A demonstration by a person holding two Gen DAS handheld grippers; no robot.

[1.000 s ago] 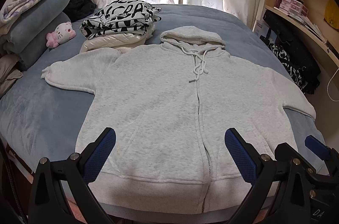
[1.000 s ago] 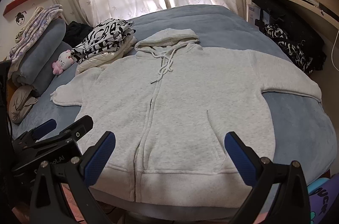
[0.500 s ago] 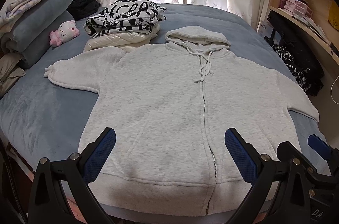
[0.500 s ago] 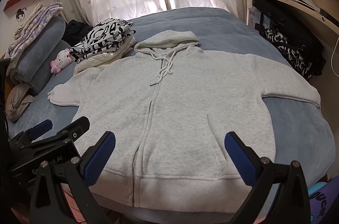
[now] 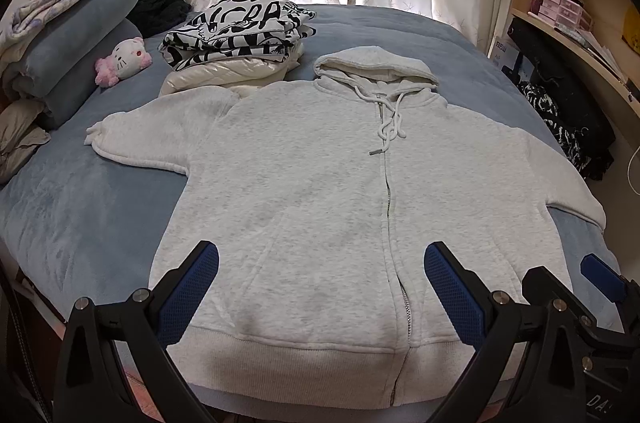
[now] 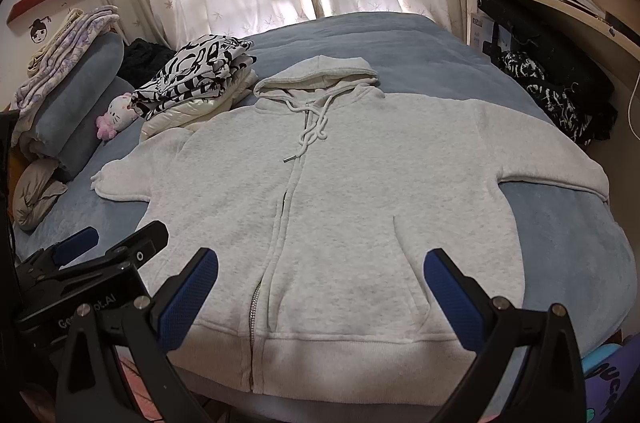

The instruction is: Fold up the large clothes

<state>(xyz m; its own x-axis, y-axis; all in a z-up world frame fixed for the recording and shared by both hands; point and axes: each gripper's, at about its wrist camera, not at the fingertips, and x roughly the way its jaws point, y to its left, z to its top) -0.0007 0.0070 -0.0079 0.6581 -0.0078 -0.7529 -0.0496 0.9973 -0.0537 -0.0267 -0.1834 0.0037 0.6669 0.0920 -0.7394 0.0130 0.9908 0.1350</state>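
Two views. Left wrist: left gripper (image 5: 320, 287) spread wide, holding nothing, poised above the hem of the grey hoodie (image 5: 328, 183), which lies flat and zipped on the blue bed (image 5: 80, 207) (sleeves out to both sides). Folded clothes pile (image 5: 236, 35) just beside its left shoulder; the right gripper's blue tip shows at the frame's right edge.

Right wrist: right gripper (image 6: 320, 291) likewise wide, empty, over the hoodie's hem and pocket.

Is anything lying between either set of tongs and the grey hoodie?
Nothing visible. The left tongs and right tongs hang open over the hoodie, near its hem; the folded clothes pile lies beyond it.
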